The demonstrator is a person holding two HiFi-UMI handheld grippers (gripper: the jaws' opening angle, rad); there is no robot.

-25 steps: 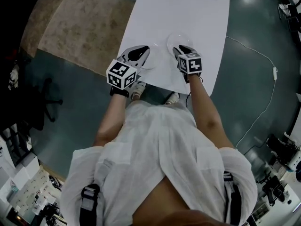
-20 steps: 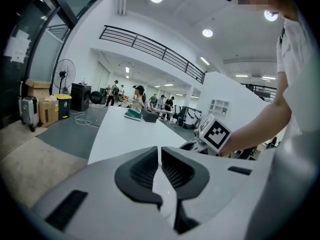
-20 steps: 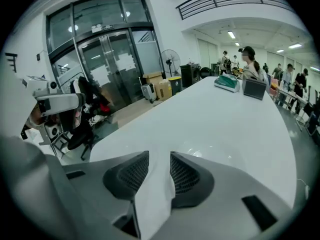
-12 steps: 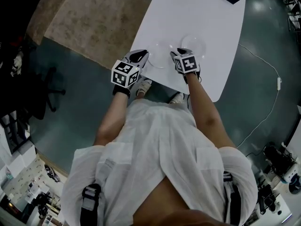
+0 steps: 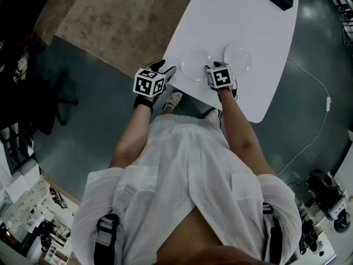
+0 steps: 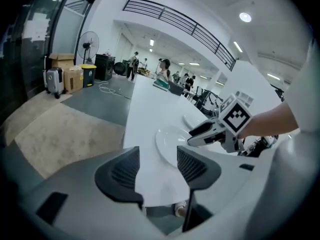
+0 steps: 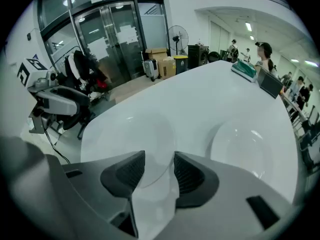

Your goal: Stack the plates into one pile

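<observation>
Reaching in for the first pick-up — nothing is stacked yet. Table point(image 5: 220, 21): white, with both plates lying flat close to its near edge, side by side, near each other but apart. The left plate point(image 5: 193, 65) sits between the two grippers. The right plate point(image 5: 238, 57) sits just beside the right one, toward the table's right edge.

Left gripper point(image 6: 157, 171): over the near edge, just left of the left plate. Its jaws have just been opening and stand about half apart. Only bare table and its edge show in the gap, and the plate's rim is just outside the right jaw. It holds nothing, and no contact is visible.

Right gripper point(image 7: 159, 171): angled down at the left plate's right-hand rim. Its jaws have just been opening too and stand moderately apart. The rim shows in the gap, but the pads point(image 7: 192, 176) don't press on it, so it is empty. Can't tell whether the tips touch the table.

Next move, as I judge it: the right gripper is best placed. It should get one jaw under the left plate's shallow rim, close on it, lift clear, carry it over the right plate and set it down centred. The rim lies flat on a smooth table — expect the plate to skate away unless the approach is low; the left gripper could brace the far side.
</observation>
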